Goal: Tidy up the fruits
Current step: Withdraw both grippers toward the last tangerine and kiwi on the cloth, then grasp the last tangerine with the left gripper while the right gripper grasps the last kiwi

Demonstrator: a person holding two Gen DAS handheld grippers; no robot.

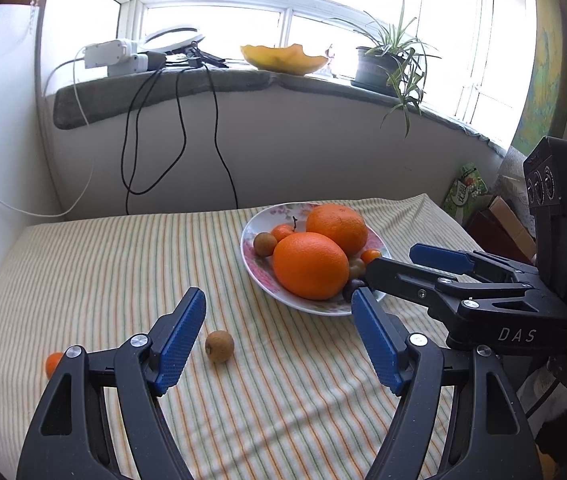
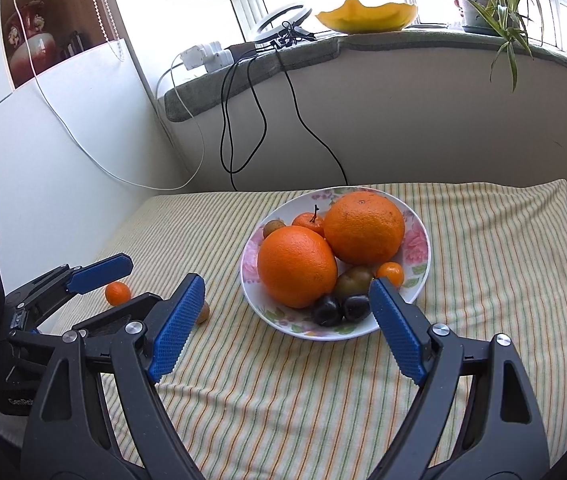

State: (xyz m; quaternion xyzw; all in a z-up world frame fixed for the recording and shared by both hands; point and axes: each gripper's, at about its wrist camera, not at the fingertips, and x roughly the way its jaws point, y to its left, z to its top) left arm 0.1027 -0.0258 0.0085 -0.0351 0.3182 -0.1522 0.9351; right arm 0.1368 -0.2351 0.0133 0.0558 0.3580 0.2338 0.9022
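Orange fruit fills most of the plate (image 2: 417, 280), which sits on the striped cloth (image 2: 283, 400) with two big oranges (image 2: 297, 266), a stemmed mandarin (image 2: 308, 221), a brown longan (image 2: 273, 227), a greenish fruit (image 2: 353, 280), a kumquat (image 2: 390, 273) and two dark plums (image 2: 326, 311) in it, so the sorting looks mostly done. Left to collect are a loose longan (image 1: 219, 346) and a small orange (image 1: 53, 364), both on the cloth well apart from the plate, skins whole and unmarked. Left gripper (image 1: 279, 344) and right gripper (image 2: 283, 328) both stand released and empty, above the cloth
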